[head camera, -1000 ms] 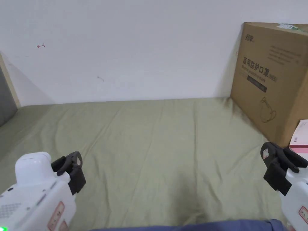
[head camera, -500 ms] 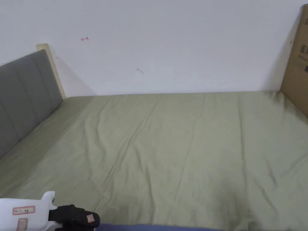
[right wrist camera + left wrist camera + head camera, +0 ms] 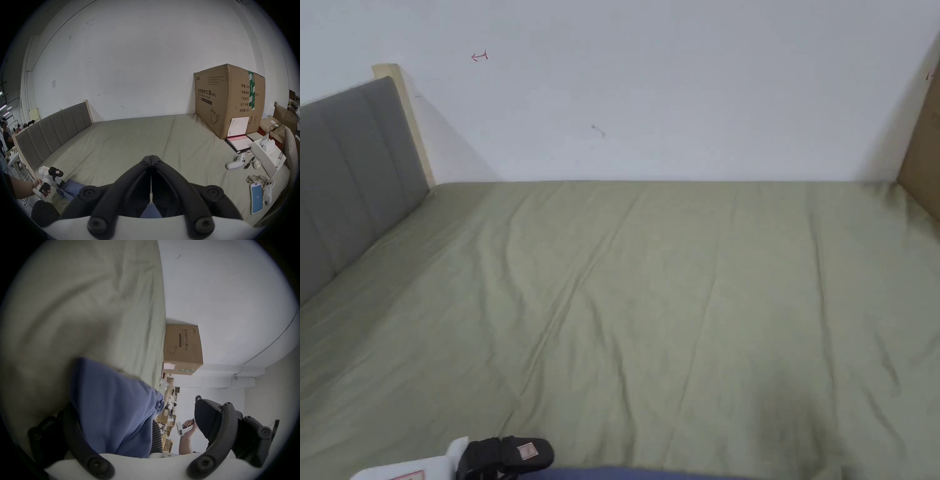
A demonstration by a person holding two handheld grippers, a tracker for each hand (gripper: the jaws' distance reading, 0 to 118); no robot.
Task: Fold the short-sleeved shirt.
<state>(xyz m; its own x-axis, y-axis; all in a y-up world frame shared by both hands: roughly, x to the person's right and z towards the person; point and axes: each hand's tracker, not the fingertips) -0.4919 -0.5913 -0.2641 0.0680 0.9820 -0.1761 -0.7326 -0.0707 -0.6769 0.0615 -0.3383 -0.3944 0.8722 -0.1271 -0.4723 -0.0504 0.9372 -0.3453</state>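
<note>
The blue short-sleeved shirt (image 3: pixel 625 473) lies bunched at the near edge of the olive bed sheet (image 3: pixel 650 300). In the head view my left gripper (image 3: pixel 506 456) sits low at the bottom left, pointing at the shirt's edge. In the left gripper view its jaws stand wide apart, and the blue shirt (image 3: pixel 116 405) lies between them, close to one jaw. The right gripper view shows my right gripper (image 3: pixel 151 156) held above the bed with its jaws pressed together on nothing. The same view shows the left gripper (image 3: pixel 50 180) beside the shirt (image 3: pixel 73 188).
A large cardboard box (image 3: pixel 227 100) stands at the bed's far right by the wall. Near it lie a pink-and-white book (image 3: pixel 238 139), a white controller (image 3: pixel 235 162), glasses (image 3: pixel 256 178) and a phone (image 3: pixel 256 198). A grey headboard (image 3: pixel 344 175) bounds the left side.
The head camera has turned left, so the box and the right gripper have left that view. My left gripper has dropped to the frame's bottom edge and now points sideways at the shirt.
</note>
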